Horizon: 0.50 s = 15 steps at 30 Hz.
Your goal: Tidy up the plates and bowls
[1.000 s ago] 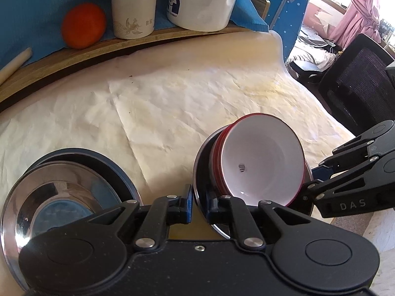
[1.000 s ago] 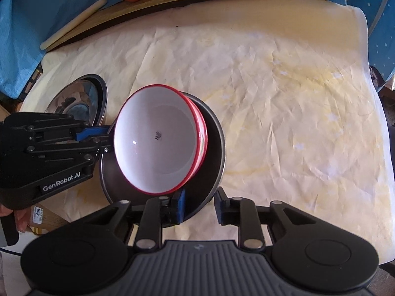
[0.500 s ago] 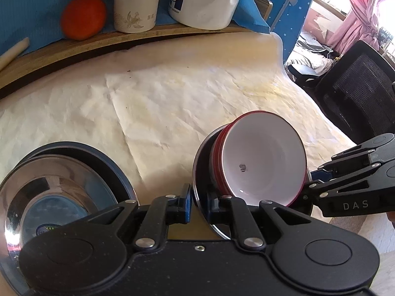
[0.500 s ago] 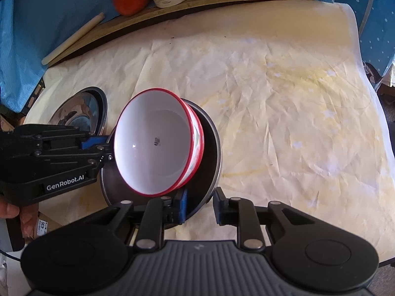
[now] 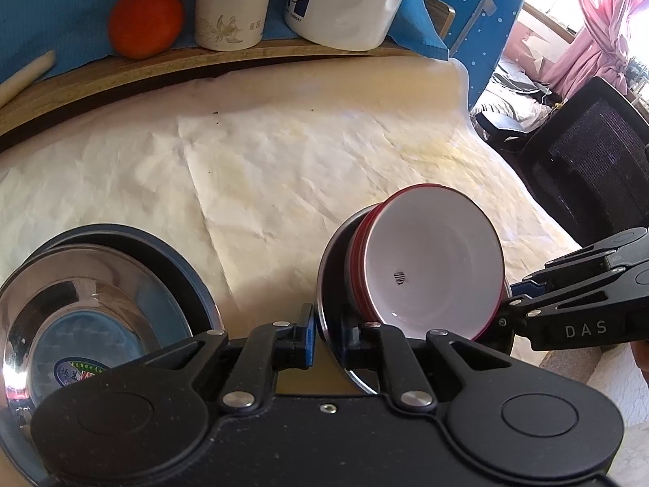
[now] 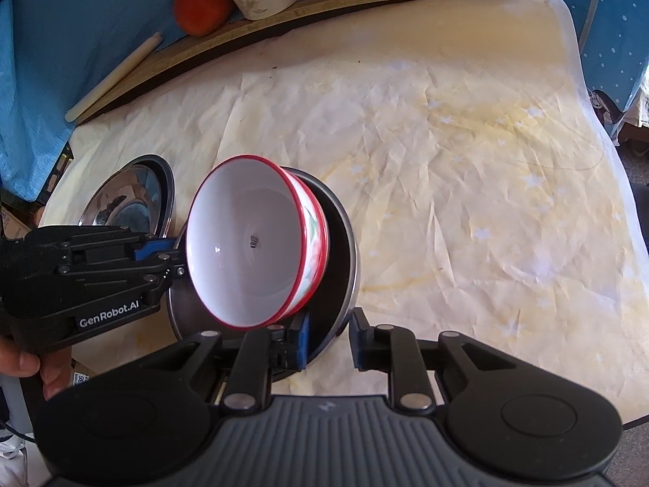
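Note:
A white bowl with a red rim (image 5: 430, 259) (image 6: 251, 239) rests in a dark metal plate (image 5: 334, 268) (image 6: 336, 259). Plate and bowl are lifted above the table and tilted. My left gripper (image 5: 326, 332) is shut on the plate's near rim; it shows in the right wrist view (image 6: 172, 253) at the plate's left edge. My right gripper (image 6: 328, 335) is shut on the plate's rim nearest it; in the left wrist view it (image 5: 507, 304) sits at the plate's right. A steel bowl (image 5: 81, 316) (image 6: 121, 199) sits in a second dark plate (image 5: 178, 259) on the left.
The table is covered with creased cream paper (image 6: 466, 154). At the back, a wooden ledge (image 5: 203, 65) holds an orange (image 5: 146, 20), a white cup (image 5: 231, 4), a white container (image 5: 349, 4) and a pale stick (image 6: 117, 77). A black chair (image 5: 588, 162) stands off the right edge.
Both grippers have raised the plate with the red-rimmed bowl higher above the table and tilted it more. The steel bowl and its plate have stayed put.

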Motion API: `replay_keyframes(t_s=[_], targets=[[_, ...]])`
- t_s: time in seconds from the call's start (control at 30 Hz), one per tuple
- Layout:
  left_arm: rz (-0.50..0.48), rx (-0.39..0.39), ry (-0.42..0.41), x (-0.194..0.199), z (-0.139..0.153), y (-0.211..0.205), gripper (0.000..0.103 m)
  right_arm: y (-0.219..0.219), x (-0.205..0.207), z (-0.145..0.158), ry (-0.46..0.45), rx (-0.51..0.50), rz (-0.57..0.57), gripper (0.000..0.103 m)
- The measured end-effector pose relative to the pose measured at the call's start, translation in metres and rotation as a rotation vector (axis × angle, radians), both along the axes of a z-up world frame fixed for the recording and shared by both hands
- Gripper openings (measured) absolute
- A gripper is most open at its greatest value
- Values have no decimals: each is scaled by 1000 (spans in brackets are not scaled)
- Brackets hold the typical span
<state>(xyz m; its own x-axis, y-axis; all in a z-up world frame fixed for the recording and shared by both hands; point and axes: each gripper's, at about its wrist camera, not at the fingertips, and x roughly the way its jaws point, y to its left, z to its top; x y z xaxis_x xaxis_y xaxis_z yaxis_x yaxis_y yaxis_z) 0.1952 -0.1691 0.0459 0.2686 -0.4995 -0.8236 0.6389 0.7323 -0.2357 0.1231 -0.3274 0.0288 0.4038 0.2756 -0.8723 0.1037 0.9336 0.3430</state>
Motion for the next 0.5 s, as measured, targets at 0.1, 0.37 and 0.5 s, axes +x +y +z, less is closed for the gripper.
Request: replay_keyframes(t_s=[0.1,0.37,0.5], targets=[[1,-4,-7,-1,3,-1,11,0,-1,3,-6,-2,0,22],[18,-18,-32,-3,16,9,11,3,-1,14,-34,-5,15,22],[34,-26,-37,-2,19,16,11,10,3,17,-41,-2,23,23]])
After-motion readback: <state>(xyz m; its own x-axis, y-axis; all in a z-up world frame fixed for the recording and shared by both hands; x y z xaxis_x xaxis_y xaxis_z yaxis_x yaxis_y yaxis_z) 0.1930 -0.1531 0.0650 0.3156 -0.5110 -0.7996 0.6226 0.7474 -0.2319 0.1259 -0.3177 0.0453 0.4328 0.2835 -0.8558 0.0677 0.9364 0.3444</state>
